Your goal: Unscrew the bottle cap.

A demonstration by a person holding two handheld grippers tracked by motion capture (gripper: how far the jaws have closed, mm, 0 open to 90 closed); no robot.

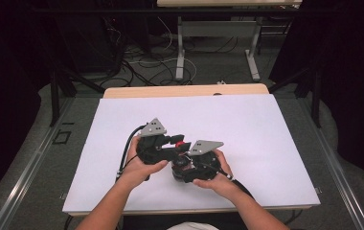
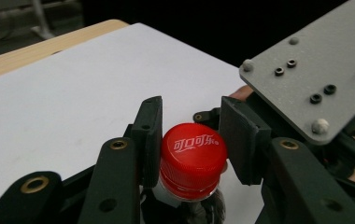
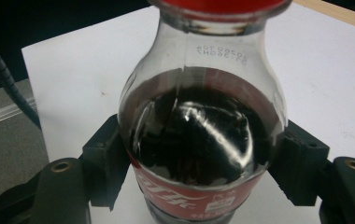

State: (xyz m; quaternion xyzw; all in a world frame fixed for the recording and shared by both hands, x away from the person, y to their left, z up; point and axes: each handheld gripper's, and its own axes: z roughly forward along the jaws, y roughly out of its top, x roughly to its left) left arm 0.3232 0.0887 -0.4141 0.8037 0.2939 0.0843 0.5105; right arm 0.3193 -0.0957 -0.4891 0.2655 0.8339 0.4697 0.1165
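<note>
A small cola bottle [image 3: 203,130] with dark liquid and a red label stands upright over the white table. My right gripper [image 3: 203,163] is shut on its body, one pad pressing each side. The bottle's red cap [image 2: 193,158], with white lettering on top, sits between the pads of my left gripper [image 2: 190,121], which is shut on it from both sides. In the high view both grippers meet near the table's front middle, the left gripper [image 1: 170,146] at the red cap [image 1: 180,143] and the right gripper [image 1: 189,167] just below it. Hands wrap both gripper bodies.
A white sheet [image 1: 247,134] covers the table, with a wooden strip [image 1: 185,90] bare at the far edge. The right gripper's grey plate [image 2: 315,79] stands close beside the left jaws. Beyond the table are another table's legs [image 1: 180,52] and loose cables on the floor.
</note>
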